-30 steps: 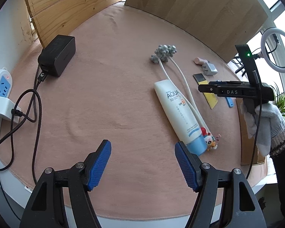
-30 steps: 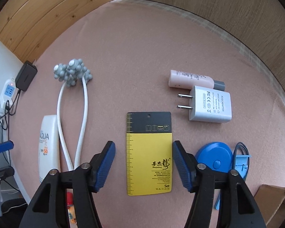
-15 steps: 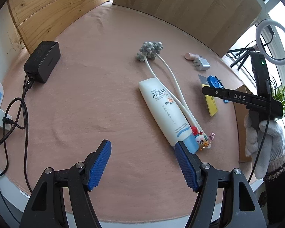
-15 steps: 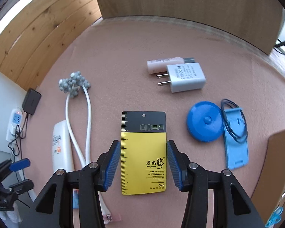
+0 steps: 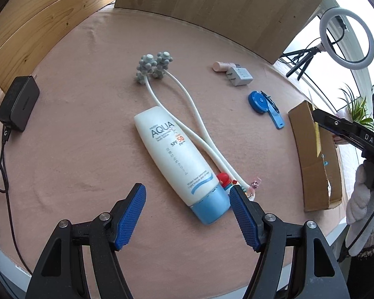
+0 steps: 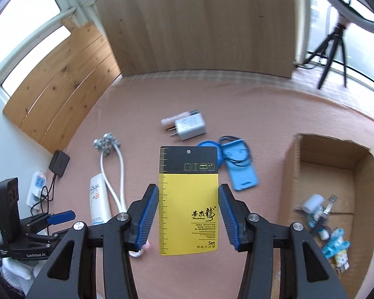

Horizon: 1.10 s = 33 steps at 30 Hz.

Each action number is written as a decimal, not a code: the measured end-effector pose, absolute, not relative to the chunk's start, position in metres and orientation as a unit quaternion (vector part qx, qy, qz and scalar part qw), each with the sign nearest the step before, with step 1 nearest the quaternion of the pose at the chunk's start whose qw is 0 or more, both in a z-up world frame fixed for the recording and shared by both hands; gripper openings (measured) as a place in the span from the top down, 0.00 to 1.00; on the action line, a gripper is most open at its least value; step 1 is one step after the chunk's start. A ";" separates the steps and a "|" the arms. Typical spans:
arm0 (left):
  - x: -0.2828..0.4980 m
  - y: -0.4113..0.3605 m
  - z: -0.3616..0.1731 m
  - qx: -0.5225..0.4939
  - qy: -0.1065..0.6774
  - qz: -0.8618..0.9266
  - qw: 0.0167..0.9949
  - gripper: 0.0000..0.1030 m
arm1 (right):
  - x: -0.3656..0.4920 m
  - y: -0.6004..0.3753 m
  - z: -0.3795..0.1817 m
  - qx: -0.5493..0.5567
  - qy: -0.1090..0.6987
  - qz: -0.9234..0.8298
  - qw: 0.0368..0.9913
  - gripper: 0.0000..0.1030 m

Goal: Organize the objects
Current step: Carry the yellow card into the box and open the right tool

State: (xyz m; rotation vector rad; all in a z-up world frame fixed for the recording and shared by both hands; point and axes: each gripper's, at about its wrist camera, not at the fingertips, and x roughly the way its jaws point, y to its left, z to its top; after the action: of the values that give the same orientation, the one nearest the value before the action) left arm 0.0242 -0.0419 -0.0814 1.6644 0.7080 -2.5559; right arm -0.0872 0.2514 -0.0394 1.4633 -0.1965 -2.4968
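Above the cardboard box [image 6: 331,179] and pink mat [image 6: 274,114], we carry the yellow-and-black card [image 6: 188,199], pinched edge-on in our right gripper [image 6: 188,214]; such a thin hold could slip. Our left gripper [image 5: 187,214] hangs open over the sunscreen tube [image 5: 177,157].

Our left gripper [image 5: 187,211] sits low-centre of its frame, blue pads [image 5: 129,215] spread wide, nothing betw. them. Our right gripper [image 6: 188,210] pinches a card by its edges, raised; gloved right hand [image 5: 364,199] at right edge of left view.
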 end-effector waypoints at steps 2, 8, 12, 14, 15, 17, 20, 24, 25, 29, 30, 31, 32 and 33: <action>0.019 -0.034 -0.082 0.533 0.223 -0.816 0.002 0.29 | -0.082 0.269 -0.037 0.496 -0.076 -0.859 0.101 0.56; 0.010 -0.021 -0.084 0.534 0.221 -0.816 -0.004 0.29 | -0.064 0.320 -0.038 0.489 -0.097 -0.866 0.039 0.56; 0.006 -0.016 -0.087 0.535 0.220 -0.816 -0.004 0.29 | -0.056 0.346 -0.042 0.488 -0.103 -0.867 0.006 0.56; 0.005 -0.015 -0.087 0.535 0.219 -0.816 -0.005 0.29 | -0.053 0.358 -0.043 0.488 -0.109 -0.866 -0.005 0.56; 0.005 -0.015 -0.087 0.534 0.220 -0.816 -0.003 0.29 | -0.052 0.363 -0.044 0.488 -0.110 -0.866 -0.011 0.56; 0.005 -0.016 -0.087 0.533 0.221 -0.817 -0.001 0.29 | -0.050 0.372 -0.046 0.488 -0.112 -0.865 -0.023 0.56; 0.004 -0.017 -0.086 0.531 0.220 -0.818 0.004 0.29 | -0.050 0.382 -0.051 0.493 -0.117 -0.862 -0.034 0.56; 0.003 -0.022 -0.086 0.527 0.222 -0.820 0.012 0.29 | -0.049 0.388 -0.055 0.496 -0.118 -0.859 -0.044 0.56; 0.004 -0.023 -0.086 0.527 0.223 -0.820 0.014 0.29 | -0.048 0.388 -0.055 0.496 -0.116 -0.860 -0.047 0.56; 0.006 -0.029 -0.088 0.527 0.229 -0.818 0.022 0.29 | -0.048 0.387 -0.054 0.496 -0.110 -0.860 -0.056 0.47; 0.006 -0.030 -0.088 0.527 0.230 -0.818 0.023 0.29 | -0.047 0.388 -0.054 0.494 -0.110 -0.860 -0.060 0.44; 0.007 -0.032 -0.088 0.527 0.230 -0.818 0.025 0.29 | -0.047 0.388 -0.053 0.492 -0.112 -0.861 -0.061 0.44; 0.008 -0.032 -0.088 0.526 0.234 -0.817 0.027 0.29 | -0.046 0.387 -0.051 0.491 -0.114 -0.862 -0.061 0.44; 0.008 -0.033 -0.088 0.526 0.234 -0.817 0.028 0.29 | -0.045 0.386 -0.050 0.488 -0.116 -0.863 -0.060 0.44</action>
State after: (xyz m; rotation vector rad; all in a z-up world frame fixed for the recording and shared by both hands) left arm 0.0079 -0.0329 -0.0878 1.6235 0.7230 -2.5226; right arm -0.0450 0.3864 -0.0495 1.5955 -0.3775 -2.8189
